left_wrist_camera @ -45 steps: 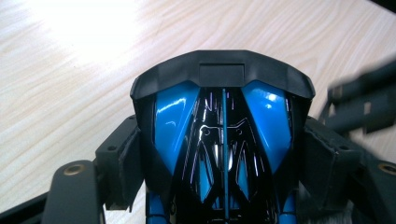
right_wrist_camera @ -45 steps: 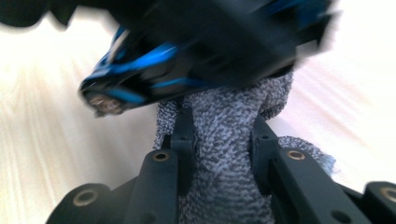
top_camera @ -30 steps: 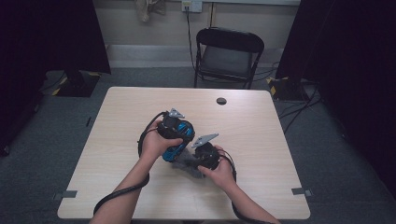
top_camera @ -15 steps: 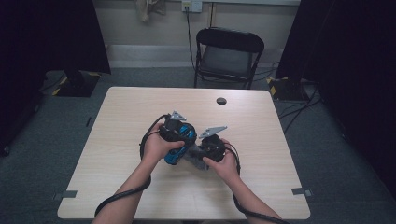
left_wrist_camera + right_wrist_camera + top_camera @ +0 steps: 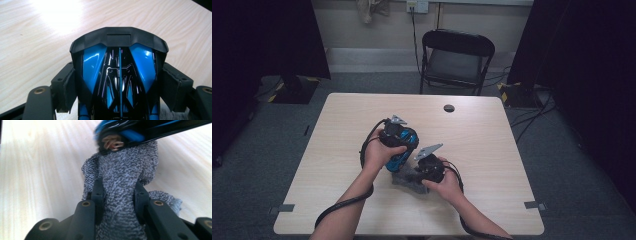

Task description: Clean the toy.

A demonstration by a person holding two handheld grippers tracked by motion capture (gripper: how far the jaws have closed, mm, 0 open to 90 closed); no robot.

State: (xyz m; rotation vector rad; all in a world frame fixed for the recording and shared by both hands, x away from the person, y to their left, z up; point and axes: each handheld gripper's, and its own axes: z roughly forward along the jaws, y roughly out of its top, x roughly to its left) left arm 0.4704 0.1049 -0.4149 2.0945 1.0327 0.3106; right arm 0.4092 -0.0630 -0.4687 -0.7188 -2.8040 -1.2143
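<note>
A glossy blue and black toy-car-like body (image 5: pixel 119 70) sits between the pads (image 5: pixel 66 90) of my left gripper (image 5: pixel 119 91), which is shut on its sides. In the high view this blue body (image 5: pixel 404 150) is held over the table's middle by the left gripper (image 5: pixel 398 142). My right gripper (image 5: pixel 119 195) is shut on a grey knitted cloth (image 5: pixel 122 175). The cloth's far end touches the underside of the blue body (image 5: pixel 140 130). From above, the cloth (image 5: pixel 404 179) lies bunched on the table just left of the right gripper (image 5: pixel 424 170).
The light wooden table (image 5: pixel 492 130) carries a small black round disc (image 5: pixel 449 108) near its far edge. A black folding chair (image 5: pixel 455 57) stands behind the table. Cables trail from both grippers toward the near edge.
The right hand with the cloth went slightly toward the far side, then came back toward the near edge. The left hand and the blue body stayed in place.
</note>
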